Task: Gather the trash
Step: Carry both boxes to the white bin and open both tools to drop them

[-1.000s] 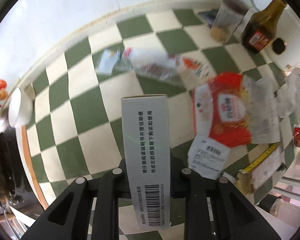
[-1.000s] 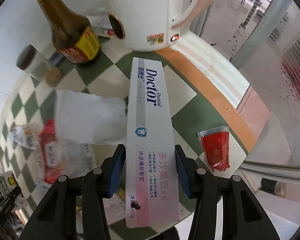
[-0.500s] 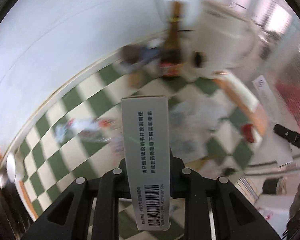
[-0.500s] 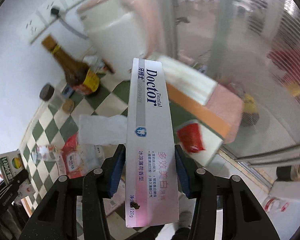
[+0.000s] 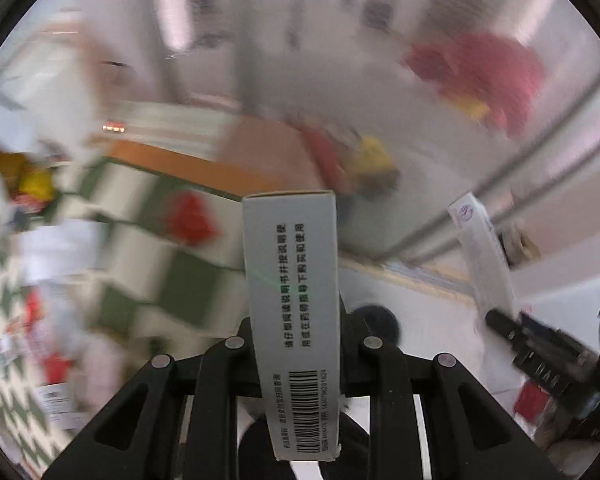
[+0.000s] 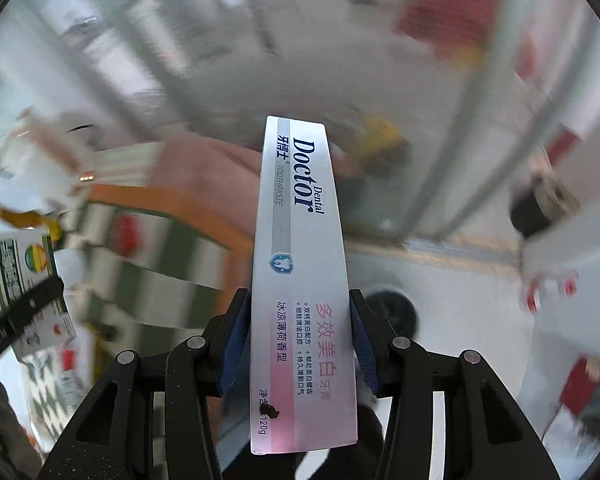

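Observation:
My left gripper is shut on a grey medicine box with a barcode, held upright off the table. My right gripper is shut on a white and pink toothpaste box marked "Doctor". Each gripper shows in the other's view: the right gripper with the toothpaste box at the right, the left one's box at the left. Both views are blurred and face past the table's end.
The green-checked tablecloth with an orange table edge lies to the left, with a red sachet and other wrappers on it. A dark round shape sits on the white floor below. Glass doors fill the background.
Both grippers have swung right, away from the table, each still holding its box. The views now face the table's end, the floor and the glass doors.

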The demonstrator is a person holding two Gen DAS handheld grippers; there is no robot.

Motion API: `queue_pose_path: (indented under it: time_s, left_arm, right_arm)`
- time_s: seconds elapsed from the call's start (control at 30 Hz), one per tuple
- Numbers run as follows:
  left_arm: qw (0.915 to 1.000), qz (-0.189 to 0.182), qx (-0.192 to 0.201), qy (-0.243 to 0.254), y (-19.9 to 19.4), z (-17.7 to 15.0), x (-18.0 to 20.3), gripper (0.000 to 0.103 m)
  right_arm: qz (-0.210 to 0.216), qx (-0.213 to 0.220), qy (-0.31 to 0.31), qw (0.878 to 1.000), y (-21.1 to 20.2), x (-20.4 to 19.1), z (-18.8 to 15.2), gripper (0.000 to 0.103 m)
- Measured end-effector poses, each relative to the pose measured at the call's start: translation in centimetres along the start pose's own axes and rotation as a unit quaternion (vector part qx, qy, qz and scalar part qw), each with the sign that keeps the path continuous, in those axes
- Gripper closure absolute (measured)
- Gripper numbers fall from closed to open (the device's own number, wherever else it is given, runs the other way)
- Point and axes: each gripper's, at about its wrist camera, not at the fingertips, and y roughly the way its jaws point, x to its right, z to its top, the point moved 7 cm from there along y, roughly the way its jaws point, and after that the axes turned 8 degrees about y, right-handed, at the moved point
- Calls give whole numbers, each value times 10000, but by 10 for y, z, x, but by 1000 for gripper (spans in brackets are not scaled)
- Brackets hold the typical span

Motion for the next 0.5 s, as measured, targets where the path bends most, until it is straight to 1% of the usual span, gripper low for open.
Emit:
queue_pose_path:
  time_s: [0.03, 0.07, 0.1, 0.2, 0.27, 0.3, 0.33, 0.4, 0.43, 0.5]
  left_arm:
    - [9998, -86, -169, 96, 27, 0, 18, 83]
    - [9993, -148, -311, 140, 50, -1, 31, 83]
    - [9980, -235, -538, 220, 85, -5, 48, 83]
    - [9930, -405, -1066, 295, 173, -20, 77, 83]
    - [9870, -574, -1471, 308, 236, -37, 96, 83]
    - [9829, -661, -1692, 290, 271, -47, 104, 83]
    - [9784, -745, -1909, 284, 304, -57, 110, 83]
    - [9668, -976, -2357, 161, 368, -80, 123, 83]
    - [9602, -1052, -2585, 151, 402, -93, 129, 83]
    - [9497, -1111, -2924, 127, 455, -115, 139, 83]
  right_arm:
    - [-36, -69, 116, 9999, 9, 20, -4, 53]
    - [-88, -184, 273, 9994, 24, 48, -9, 53]
    - [-129, -284, 395, 9987, 39, 71, -14, 53]
    - [-187, -701, 755, 9945, 100, 137, -38, 53]
    - [-176, -1010, 950, 9902, 152, 172, -60, 53]
    - [-167, -1137, 1015, 9882, 175, 187, -70, 53]
    - [-171, -1330, 1081, 9851, 210, 207, -86, 53]
    - [-108, -1584, 1211, 9799, 257, 230, -104, 53]
    - [-87, -1747, 1278, 9763, 284, 244, -116, 53]
    - [-56, -2023, 1372, 9697, 337, 262, -137, 53]
